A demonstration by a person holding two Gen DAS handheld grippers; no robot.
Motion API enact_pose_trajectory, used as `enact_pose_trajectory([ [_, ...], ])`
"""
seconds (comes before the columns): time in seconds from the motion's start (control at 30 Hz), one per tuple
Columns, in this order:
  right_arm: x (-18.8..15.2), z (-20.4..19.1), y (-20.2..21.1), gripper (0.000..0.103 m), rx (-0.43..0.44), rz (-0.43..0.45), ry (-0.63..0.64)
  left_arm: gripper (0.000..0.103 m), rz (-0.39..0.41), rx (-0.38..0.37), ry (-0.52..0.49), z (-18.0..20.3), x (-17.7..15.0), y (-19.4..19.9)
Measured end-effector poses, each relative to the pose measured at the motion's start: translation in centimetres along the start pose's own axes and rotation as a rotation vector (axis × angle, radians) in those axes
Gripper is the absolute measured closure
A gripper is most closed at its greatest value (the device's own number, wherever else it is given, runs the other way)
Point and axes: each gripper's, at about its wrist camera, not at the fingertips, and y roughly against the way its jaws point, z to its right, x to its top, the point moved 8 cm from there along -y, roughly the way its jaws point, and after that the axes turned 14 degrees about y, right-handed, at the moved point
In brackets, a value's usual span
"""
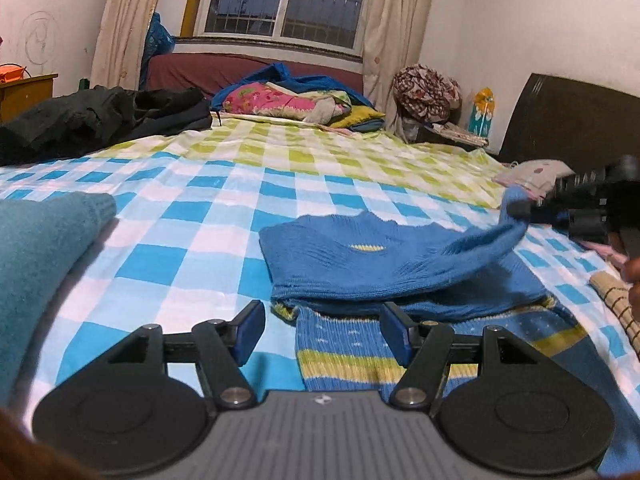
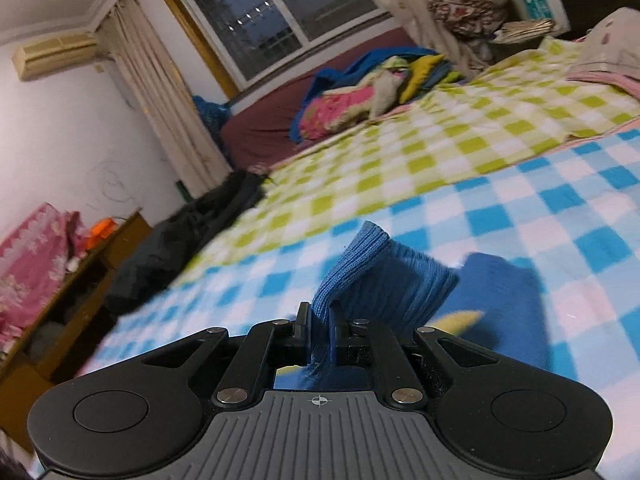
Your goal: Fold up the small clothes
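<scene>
A small blue knit sweater (image 1: 360,264) with yellow-green stripes lies on the checked bed sheet (image 1: 192,208). My left gripper (image 1: 322,330) is open and empty, low over the sweater's striped near part. My right gripper (image 1: 524,208) is shut on the sweater's sleeve (image 1: 492,236) and holds it lifted at the right. In the right wrist view the right gripper (image 2: 319,330) pinches the ribbed blue sleeve (image 2: 376,276), which stands up above the fingers.
A folded teal sweater (image 1: 36,256) lies at the left. Black clothes (image 1: 100,116) and a pile of coloured bedding (image 1: 288,100) lie at the far side. A pink-white garment (image 1: 532,174) and a striped beige one (image 1: 620,304) lie at the right. A wooden headboard (image 1: 568,120) stands beyond.
</scene>
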Motion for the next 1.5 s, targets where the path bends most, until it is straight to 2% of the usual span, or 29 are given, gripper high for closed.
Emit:
enact_pose_trajectory([
  [0.13,-2.4,2.4,-1.3,0.094,-0.058,-0.061,-0.018,0.036,-0.007,0.011,-0.022,0.2,-0.4,-0.2],
  [0.3,-4.8,4.2,-1.5,0.089,-0.081,-0.105,-0.057,0.035,-0.002,0.019,-0.054,0.5,-0.7,-0.2],
  [0.4,-5.5,4.9,-1.0,0.081,-0.089,-0.109,-0.084,0.036,-0.002,0.018,-0.055,0.6,-0.6,-0.2],
  [0.47,-5.8,5.7,-0.4,0.068,-0.099,-0.103,-0.108,0.035,0.000,0.021,-0.057,0.6,-0.6,-0.2],
  [0.53,-6.1,6.4,-0.2,0.065,-0.098,-0.103,-0.138,0.035,0.001,0.025,-0.059,0.7,-0.7,-0.3],
  [0.73,-6.6,7.8,-0.5,0.064,-0.066,-0.085,-0.231,0.035,-0.001,0.061,-0.086,1.2,-0.8,-0.6],
  [0.8,-6.5,7.7,-1.0,0.078,-0.065,-0.097,-0.219,0.035,0.003,0.073,-0.097,1.6,-0.6,-0.8],
  [0.83,-6.4,7.6,-1.2,0.088,-0.062,-0.103,-0.210,0.035,0.009,0.078,-0.100,1.8,-0.3,-0.9],
  [0.93,-4.8,7.2,-0.9,0.095,-0.052,-0.062,-0.165,0.035,0.028,0.080,-0.107,2.6,0.5,-1.3],
  [1.07,-2.1,6.6,0.5,0.096,-0.014,0.045,-0.130,0.035,0.069,0.083,-0.098,3.5,1.8,-1.9],
  [1.13,-1.5,6.5,1.2,0.096,0.001,0.090,-0.126,0.035,0.063,0.095,-0.086,3.5,1.7,-2.7],
  [1.2,-2.4,7.3,0.7,0.095,-0.012,0.062,-0.134,0.035,0.029,0.120,-0.079,3.0,1.1,-3.8],
  [1.23,-3.2,7.9,0.0,0.089,-0.032,0.020,-0.133,0.035,-0.004,0.142,-0.074,2.5,0.6,-4.5],
  [1.3,-5.1,9.1,-1.4,0.090,-0.085,-0.073,-0.143,0.035,-0.061,0.186,-0.066,1.7,-0.3,-5.4],
  [1.33,-5.7,9.6,-1.5,0.090,-0.094,-0.090,-0.148,0.035,-0.078,0.200,-0.068,1.3,-0.7,-5.4],
  [1.43,-5.9,9.8,-0.3,0.089,-0.105,-0.065,-0.149,0.035,-0.070,0.206,-0.090,1.1,-0.9,-4.7],
  [1.5,-5.4,9.4,0.7,0.089,-0.139,-0.048,-0.097,0.035,-0.050,0.196,-0.090,1.5,-0.5,-4.2],
])
